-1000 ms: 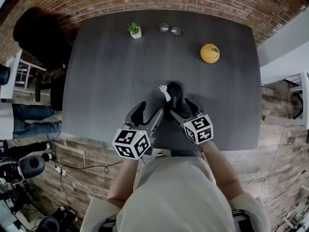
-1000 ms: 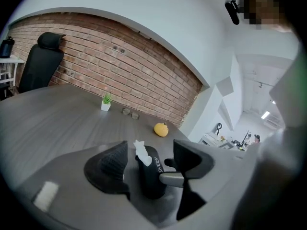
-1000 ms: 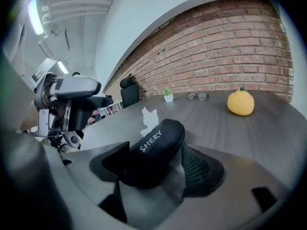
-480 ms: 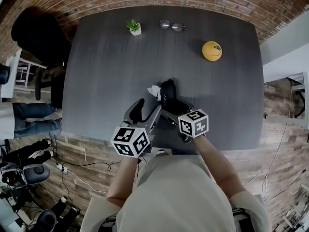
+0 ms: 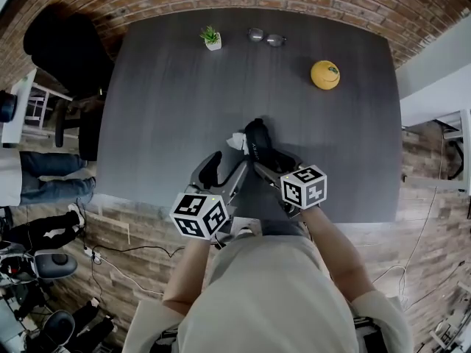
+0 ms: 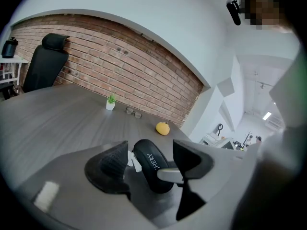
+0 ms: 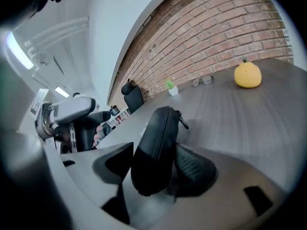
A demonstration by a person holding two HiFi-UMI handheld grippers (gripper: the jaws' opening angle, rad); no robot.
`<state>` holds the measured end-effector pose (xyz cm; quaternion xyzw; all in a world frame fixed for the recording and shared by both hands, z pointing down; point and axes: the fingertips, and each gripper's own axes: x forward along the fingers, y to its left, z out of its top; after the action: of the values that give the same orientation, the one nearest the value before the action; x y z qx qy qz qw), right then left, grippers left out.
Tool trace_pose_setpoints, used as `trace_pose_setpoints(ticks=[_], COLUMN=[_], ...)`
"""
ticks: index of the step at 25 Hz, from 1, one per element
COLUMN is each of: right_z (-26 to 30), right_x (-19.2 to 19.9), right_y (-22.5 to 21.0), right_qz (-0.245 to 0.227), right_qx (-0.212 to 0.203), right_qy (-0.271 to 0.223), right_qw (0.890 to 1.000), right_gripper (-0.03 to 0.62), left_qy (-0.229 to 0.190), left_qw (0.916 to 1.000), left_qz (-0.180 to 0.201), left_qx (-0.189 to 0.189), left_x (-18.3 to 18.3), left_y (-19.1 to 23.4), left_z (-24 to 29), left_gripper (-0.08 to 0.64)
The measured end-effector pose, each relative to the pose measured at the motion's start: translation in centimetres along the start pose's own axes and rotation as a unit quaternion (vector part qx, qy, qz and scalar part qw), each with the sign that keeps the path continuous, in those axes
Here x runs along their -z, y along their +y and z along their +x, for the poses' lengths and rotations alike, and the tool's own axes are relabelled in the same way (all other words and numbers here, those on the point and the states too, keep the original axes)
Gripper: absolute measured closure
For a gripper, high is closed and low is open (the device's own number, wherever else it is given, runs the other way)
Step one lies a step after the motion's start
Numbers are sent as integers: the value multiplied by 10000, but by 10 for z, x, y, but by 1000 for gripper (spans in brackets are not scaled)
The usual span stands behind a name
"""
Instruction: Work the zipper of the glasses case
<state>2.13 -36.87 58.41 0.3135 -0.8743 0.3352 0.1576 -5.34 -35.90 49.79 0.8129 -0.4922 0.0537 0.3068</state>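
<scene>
Dark grey table (image 5: 162,87) is carrying the glasses case (image 5: 257,142), standing on edge near its front. The right gripper (image 7: 153,169), jaws just closing, is seemingly clamping it. The left gripper (image 6: 152,156) is hovering wide, empty. Steadying is under way; next, pinching the zipper pull (image 7: 183,122).

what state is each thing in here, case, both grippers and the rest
glasses case: looks zipped shut, standing on edge on the table
right gripper: jaws have just been closing, pinching the case between them
left gripper: jaws apart, gripping nothing
potted plant: upright
glasses: lying at the far edge, too small to tell if folded
yellow fruit: resting on the table, untouched
</scene>
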Motion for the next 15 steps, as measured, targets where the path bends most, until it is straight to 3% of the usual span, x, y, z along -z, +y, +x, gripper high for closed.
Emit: trace_pose_setpoints(ticks=[10,15], right_z=[-68,-110], right_x=[-21,-24], right_y=[53,109], right_qz=[-214,-398], right_qx=[-237,-676], right_qy=[-910,-1466], right_qw=[9953,9861], right_gripper=[325,325], left_qy=[-19,71], left_qw=[9932,9733], left_qz=[-251,-846], left_qx=[1140,2134], left_x=[21,33], left_y=[-42,-75], left_z=[-44,-74], left_gripper=[262,253])
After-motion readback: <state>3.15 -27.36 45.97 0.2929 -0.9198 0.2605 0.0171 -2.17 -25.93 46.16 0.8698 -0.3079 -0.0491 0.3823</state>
